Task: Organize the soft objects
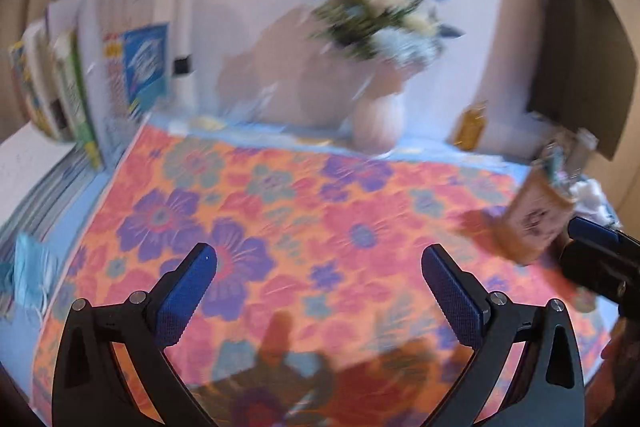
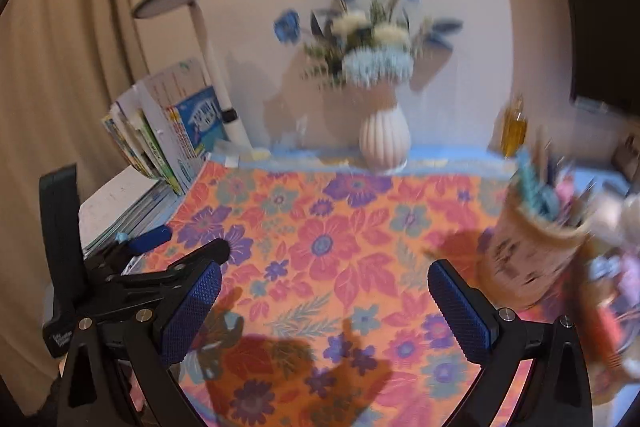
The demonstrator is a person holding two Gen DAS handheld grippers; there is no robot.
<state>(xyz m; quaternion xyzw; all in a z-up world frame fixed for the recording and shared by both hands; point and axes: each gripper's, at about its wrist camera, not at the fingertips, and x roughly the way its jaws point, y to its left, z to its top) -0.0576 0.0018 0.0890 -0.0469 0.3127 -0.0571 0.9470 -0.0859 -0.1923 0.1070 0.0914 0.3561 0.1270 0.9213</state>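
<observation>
Both views are motion-blurred. My left gripper is open and empty above a flowered orange, pink and purple cloth spread on the table. My right gripper is open and empty above the same cloth. Soft plush-like things in pale and purple tones lie at the right edge, beside the right gripper; they are too blurred to name. A light blue soft bundle lies at the far left of the left wrist view. The left gripper shows at the left of the right wrist view; the right gripper shows at the right of the left wrist view.
A ribbed white vase of blue and white flowers stands at the back. Books and a white lamp stand back left. A brown holder of pens stands right. A yellow bottle and a dark monitor are back right.
</observation>
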